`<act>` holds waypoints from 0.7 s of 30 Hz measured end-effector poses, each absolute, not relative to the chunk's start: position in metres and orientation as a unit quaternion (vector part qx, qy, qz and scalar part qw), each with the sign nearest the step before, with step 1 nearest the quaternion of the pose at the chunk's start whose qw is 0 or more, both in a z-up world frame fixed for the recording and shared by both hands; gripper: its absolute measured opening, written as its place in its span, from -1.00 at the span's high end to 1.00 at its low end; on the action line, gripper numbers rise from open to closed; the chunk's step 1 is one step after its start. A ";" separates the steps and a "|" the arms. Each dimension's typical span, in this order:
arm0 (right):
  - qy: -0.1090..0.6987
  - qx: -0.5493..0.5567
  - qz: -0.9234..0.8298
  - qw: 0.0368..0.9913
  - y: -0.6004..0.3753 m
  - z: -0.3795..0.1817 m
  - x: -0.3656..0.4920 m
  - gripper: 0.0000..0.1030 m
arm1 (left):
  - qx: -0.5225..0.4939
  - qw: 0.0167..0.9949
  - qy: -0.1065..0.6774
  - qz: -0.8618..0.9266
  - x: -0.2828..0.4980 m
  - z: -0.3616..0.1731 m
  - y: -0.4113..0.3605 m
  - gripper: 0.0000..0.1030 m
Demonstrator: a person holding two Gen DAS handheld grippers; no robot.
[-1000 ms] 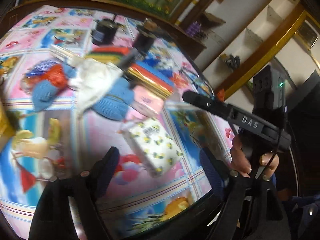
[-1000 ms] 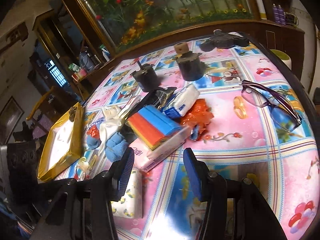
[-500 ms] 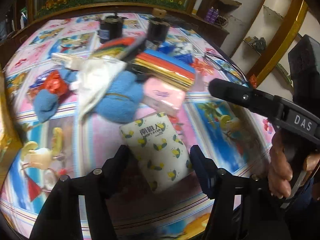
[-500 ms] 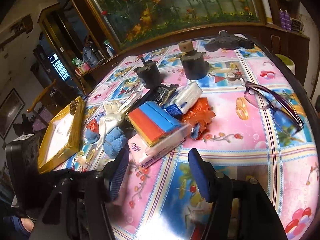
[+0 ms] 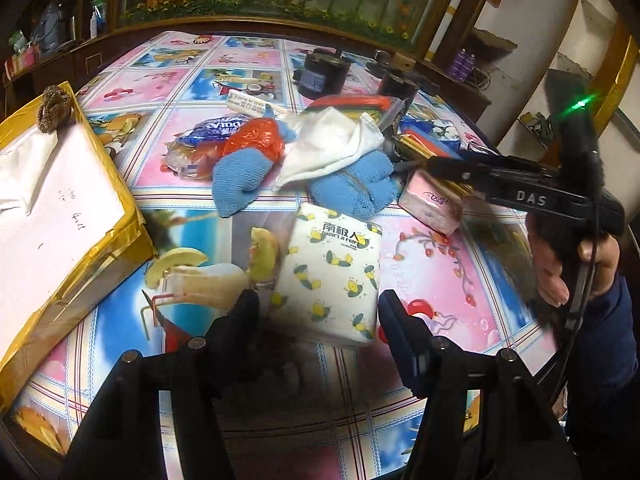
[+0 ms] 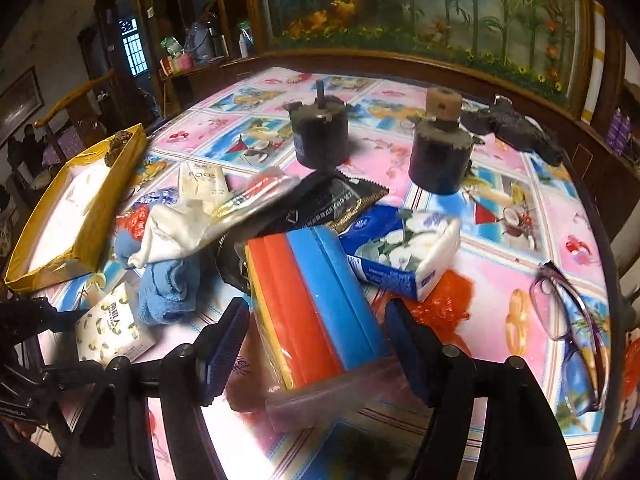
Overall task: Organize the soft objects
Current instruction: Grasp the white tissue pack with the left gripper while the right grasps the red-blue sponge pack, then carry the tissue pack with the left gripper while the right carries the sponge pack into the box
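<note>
A white tissue pack with a lemon print lies on the patterned tablecloth. Its near end sits between the fingers of my left gripper, with a small gap on each side. In the right wrist view a clear-wrapped stack of orange and blue sponges rests on a pink pack. My right gripper straddles its near end, jaws opening, pads off it. Behind lie blue knitted pieces, a white cloth, a pink tissue pack and a blue tissue pack.
A gold box lined in white stands at the left. Two dark cylinders stand at the back. Glasses lie at the right near the table edge. A hand holds the right gripper's handle.
My left gripper came down over the lemon pack and its jaws narrowed around it; the gold box swung into view. My right gripper moved up to the sponge stack and its jaws widened.
</note>
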State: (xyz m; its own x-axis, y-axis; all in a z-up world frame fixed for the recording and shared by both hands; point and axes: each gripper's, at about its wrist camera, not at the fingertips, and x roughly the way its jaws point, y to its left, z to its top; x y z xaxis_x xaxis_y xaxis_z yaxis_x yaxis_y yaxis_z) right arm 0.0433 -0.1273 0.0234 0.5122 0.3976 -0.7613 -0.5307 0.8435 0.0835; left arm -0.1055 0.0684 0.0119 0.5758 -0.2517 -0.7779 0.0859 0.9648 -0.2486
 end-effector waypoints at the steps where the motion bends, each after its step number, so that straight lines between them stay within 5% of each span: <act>1: 0.414 -0.079 0.269 0.866 -0.127 0.022 0.041 -0.38 | -0.090 0.883 0.450 -0.095 -0.106 0.012 0.067 -0.21; 3: 0.411 -0.066 0.265 0.870 -0.131 0.024 0.039 -0.09 | -0.088 0.884 0.449 -0.097 -0.104 0.012 0.066 -0.27; 6: 0.405 -0.039 0.262 0.875 -0.137 0.028 0.032 0.02 | -0.082 0.884 0.450 -0.096 -0.097 0.012 0.063 -0.30; 10: 0.379 -0.012 0.266 0.886 -0.141 0.039 0.011 0.04 | -0.070 0.891 0.440 -0.090 -0.091 0.010 0.059 -0.29; 11: 0.372 -0.007 0.267 0.889 -0.140 0.041 0.006 0.04 | -0.066 0.892 0.438 -0.088 -0.091 0.010 0.058 -0.03; 12: 0.359 0.001 0.271 0.893 -0.139 0.044 -0.001 0.04 | -0.064 0.894 0.434 -0.089 -0.091 0.010 0.057 0.00; 21: 0.329 0.029 0.308 0.892 -0.120 0.048 -0.026 0.04 | -0.087 0.914 0.385 -0.094 -0.104 0.019 0.066 0.02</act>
